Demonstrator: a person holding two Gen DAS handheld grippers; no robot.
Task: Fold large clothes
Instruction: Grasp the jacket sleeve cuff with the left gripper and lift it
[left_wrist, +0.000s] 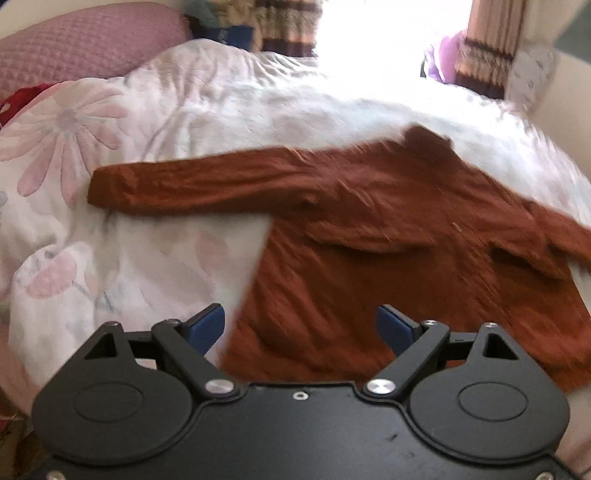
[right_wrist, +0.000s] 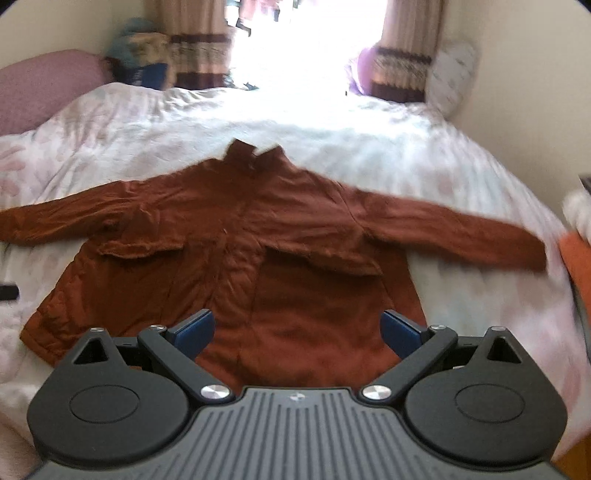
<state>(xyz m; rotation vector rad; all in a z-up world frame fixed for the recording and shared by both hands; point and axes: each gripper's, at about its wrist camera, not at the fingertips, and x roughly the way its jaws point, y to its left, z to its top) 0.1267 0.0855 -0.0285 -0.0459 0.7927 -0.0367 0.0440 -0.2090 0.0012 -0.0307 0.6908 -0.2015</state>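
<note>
A rust-brown long-sleeved shirt (left_wrist: 388, 258) lies spread flat, front up, on a floral white quilt (left_wrist: 110, 240), collar at the far end and both sleeves stretched out sideways. It also shows in the right wrist view (right_wrist: 258, 236), with two chest pocket flaps. My left gripper (left_wrist: 299, 328) is open and empty, above the shirt's lower left hem. My right gripper (right_wrist: 297, 332) is open and empty, above the middle of the lower hem.
A pink pillow (left_wrist: 85, 48) lies at the far left of the bed. Curtains (right_wrist: 199, 48) and a bright window are beyond the bed. A white patterned cushion (right_wrist: 452, 77) leans at the far right. An orange cloth (right_wrist: 576, 266) lies at the right edge.
</note>
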